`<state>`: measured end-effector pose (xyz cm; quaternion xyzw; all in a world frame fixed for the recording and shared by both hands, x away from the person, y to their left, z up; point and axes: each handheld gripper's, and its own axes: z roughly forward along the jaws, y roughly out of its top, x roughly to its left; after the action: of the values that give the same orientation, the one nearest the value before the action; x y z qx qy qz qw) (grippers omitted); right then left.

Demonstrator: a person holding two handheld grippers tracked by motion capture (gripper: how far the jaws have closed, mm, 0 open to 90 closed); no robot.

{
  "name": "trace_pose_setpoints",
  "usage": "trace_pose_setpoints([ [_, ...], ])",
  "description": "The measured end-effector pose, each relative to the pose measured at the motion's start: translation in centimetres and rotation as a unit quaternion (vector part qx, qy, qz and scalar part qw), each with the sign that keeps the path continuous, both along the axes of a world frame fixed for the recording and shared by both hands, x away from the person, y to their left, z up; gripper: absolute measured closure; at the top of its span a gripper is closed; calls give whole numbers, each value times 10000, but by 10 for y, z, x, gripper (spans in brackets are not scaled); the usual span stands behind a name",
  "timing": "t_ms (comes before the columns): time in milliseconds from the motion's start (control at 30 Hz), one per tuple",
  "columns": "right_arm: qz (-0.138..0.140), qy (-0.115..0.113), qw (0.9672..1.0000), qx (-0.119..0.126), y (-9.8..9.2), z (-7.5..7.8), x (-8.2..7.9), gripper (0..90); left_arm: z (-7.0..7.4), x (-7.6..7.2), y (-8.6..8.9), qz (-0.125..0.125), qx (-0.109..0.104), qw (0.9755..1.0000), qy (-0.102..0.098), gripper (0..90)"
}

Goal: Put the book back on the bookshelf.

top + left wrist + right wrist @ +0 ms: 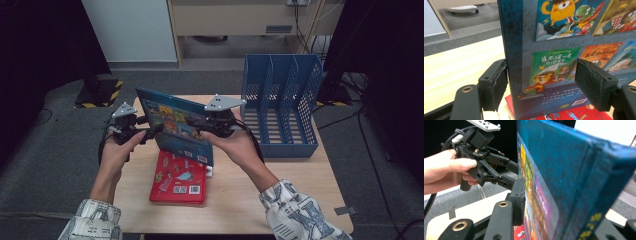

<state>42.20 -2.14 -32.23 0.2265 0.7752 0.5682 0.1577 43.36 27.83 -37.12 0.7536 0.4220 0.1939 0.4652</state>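
From the high view, you hold the blue book upright above the wooden table, tilted a little, with your left gripper at its left edge and your right gripper at its right side. Beneath it a red book lies flat on the table, and the blue file rack stands well apart to the right, near the table's far corner. In the left gripper view, the blue book stands between your left gripper's jaws: the left pad presses against the book's spine edge, while the right pad lies over the picture-covered back cover, though you cannot tell whether that one touches. The red book shows just below, and the table runs off to the left. In the right gripper view, the blue book fills the space in your right gripper, its spine facing the camera; the left pad sits flat against the illustrated cover, and the jaws are clamped on the book across its thickness. Your left hand holds the left gripper beyond, against the book's far edge.
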Motion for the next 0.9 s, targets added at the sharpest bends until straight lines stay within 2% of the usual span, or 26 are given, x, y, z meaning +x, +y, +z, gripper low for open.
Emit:
trace_pose_setpoints([
  [900, 86, 75, 9999, 79, -1, -1, 7, 726, -1, 1, -9, -140, -14, 9999, 16, 263],
])
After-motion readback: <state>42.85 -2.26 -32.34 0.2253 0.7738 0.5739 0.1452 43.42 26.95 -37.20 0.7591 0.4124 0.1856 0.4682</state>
